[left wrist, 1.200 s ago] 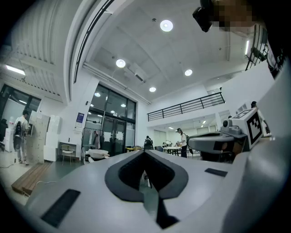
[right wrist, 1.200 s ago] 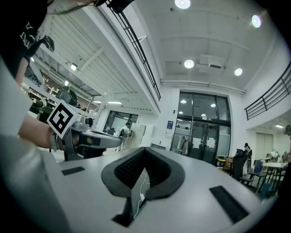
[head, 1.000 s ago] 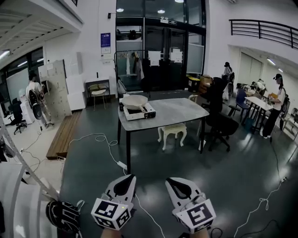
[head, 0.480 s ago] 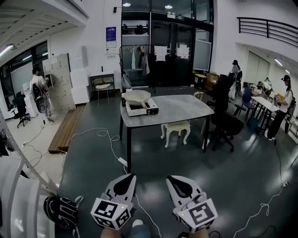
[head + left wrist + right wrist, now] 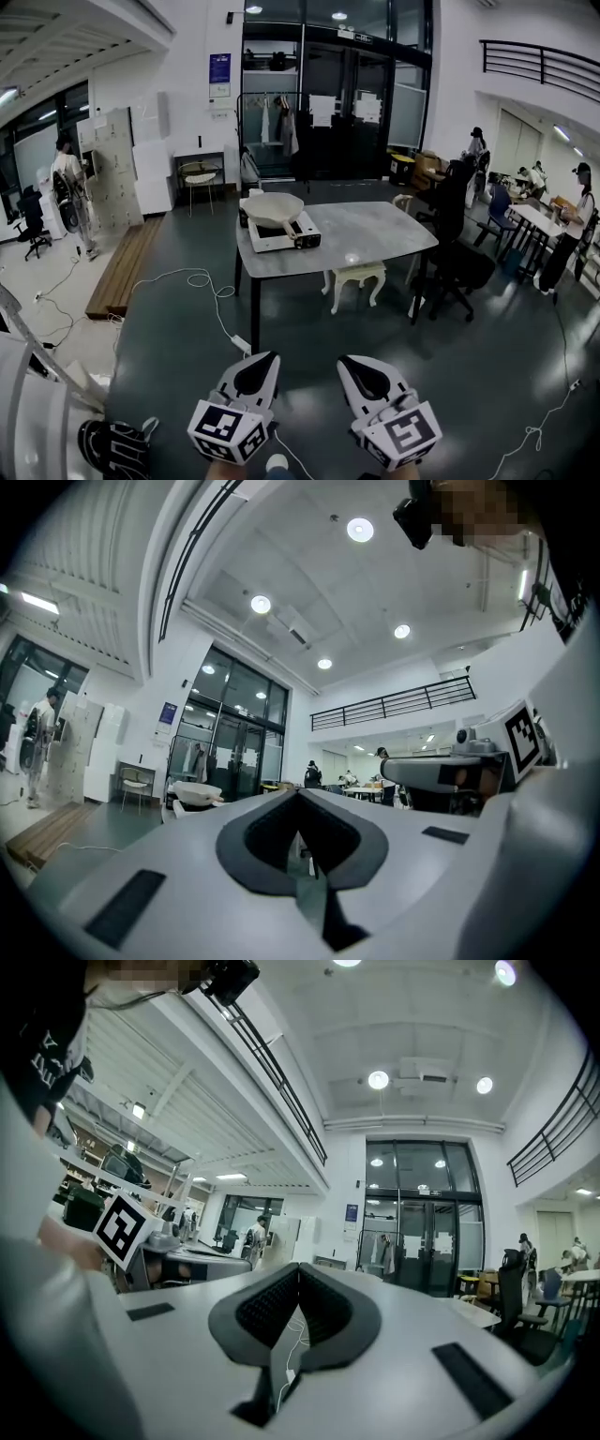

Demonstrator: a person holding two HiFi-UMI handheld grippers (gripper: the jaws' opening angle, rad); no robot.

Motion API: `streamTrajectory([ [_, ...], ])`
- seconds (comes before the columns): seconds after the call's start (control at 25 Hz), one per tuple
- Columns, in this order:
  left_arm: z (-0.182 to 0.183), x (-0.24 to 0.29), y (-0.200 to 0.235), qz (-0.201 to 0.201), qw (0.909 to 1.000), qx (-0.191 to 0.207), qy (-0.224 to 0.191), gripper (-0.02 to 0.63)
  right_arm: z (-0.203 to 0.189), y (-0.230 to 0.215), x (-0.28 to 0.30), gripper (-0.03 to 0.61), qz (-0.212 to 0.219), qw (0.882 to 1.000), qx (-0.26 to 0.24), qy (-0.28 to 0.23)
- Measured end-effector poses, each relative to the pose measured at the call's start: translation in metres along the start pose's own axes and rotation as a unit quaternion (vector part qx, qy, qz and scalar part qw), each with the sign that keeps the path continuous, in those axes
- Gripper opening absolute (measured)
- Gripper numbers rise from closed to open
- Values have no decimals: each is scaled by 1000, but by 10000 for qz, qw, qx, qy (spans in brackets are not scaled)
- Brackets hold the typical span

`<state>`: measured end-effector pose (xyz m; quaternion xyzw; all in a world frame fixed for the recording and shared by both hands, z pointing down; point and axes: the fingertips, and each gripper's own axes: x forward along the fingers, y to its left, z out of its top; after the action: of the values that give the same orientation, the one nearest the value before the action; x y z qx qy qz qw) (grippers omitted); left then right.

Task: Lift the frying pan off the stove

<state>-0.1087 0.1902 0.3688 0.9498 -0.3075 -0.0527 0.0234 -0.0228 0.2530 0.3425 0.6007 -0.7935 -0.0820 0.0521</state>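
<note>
A pale frying pan (image 5: 273, 207) sits on a white portable stove (image 5: 279, 233) at the left end of a grey table (image 5: 366, 230), several steps ahead of me in the head view. The pan (image 5: 197, 791) also shows small and far at the left of the left gripper view. My left gripper (image 5: 263, 361) and right gripper (image 5: 349, 366) are held low at the bottom of the head view, side by side, far from the table. Both are shut with nothing between their jaws (image 5: 298, 794) (image 5: 298, 1269).
A white cable (image 5: 202, 281) runs across the dark floor towards the table. A white stool (image 5: 354, 278) stands under the table and a black office chair (image 5: 455, 258) beside its right end. People stand at desks at the far right and far left. A wooden platform (image 5: 120, 267) lies at left.
The view has shifted slightly toward the table, which now looks a little nearer and larger. Both grippers stay shut and held in the same low position.
</note>
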Motion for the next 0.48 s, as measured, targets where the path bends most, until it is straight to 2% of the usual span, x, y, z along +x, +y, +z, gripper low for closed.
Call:
streamTrajectory([
  [0.32,9,73,67,-166,9999,-10,2,11,4,-35,91,25,20,10000,90,-29],
  [0.48,10,103,96,-222,9997,-74,-25,11,3,-46,130,25,17,10000,-41,26],
])
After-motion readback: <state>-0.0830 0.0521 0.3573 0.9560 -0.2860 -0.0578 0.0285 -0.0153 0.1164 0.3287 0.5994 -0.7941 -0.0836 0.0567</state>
